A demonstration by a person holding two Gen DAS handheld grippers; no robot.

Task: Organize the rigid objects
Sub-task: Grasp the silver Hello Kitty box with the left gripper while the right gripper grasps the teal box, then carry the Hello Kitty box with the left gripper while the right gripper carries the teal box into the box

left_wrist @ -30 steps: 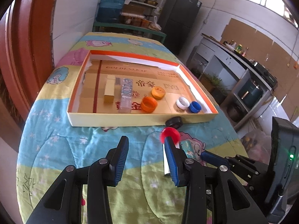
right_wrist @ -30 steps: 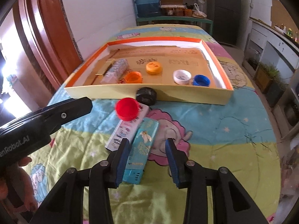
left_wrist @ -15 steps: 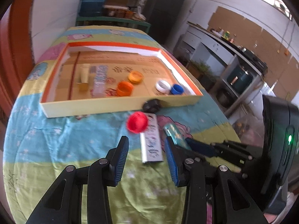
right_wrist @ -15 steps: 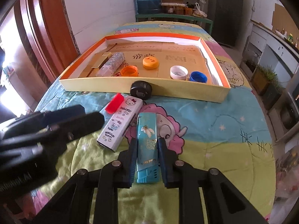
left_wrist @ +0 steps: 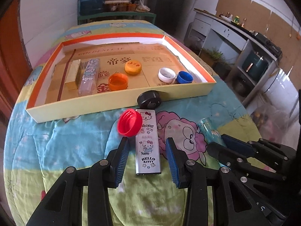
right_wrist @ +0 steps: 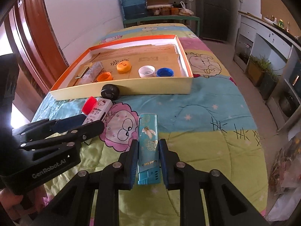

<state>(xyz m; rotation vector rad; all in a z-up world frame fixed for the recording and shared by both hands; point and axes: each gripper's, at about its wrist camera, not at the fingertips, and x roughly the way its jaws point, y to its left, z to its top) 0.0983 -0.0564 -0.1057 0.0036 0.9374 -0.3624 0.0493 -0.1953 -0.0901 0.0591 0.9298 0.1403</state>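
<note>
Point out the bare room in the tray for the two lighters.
Free: the tray's back half beyond the yellow cap, and the front floor between the orange cap and white cap. Crowded: the left side, with the gold box and clear case.

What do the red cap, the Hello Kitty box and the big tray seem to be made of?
Red cap: probably moulded plastic, glossy, with thread ridges inside. Hello Kitty box: hard to tell, perhaps metal or shiny plastic; its printed face shines silvery. Tray: likely cardboard, with matte cream walls, orange inner edges and a brown printed floor.
</note>
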